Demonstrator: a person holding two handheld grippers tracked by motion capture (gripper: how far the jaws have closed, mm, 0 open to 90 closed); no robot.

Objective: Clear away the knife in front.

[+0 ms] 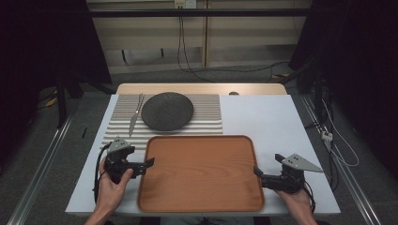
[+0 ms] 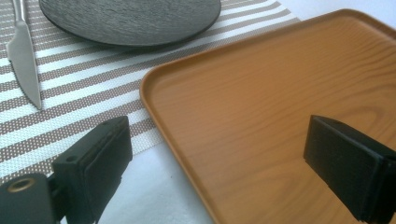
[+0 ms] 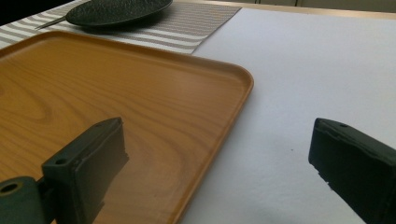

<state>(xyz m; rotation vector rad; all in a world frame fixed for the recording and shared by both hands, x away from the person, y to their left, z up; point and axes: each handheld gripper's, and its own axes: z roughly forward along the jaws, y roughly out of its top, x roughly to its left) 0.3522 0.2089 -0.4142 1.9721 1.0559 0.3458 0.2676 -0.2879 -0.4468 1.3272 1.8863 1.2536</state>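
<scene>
My two grippers flank the wooden tray.
I see the left gripper and right gripper both spread open, each straddling a tray edge.

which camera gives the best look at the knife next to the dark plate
The high view: the whole knife lies on the striped placemat, left of the dark plate. The left gripper view shows its blade, handle cropped. The right gripper view catches a thin sliver beside the plate.
</scene>
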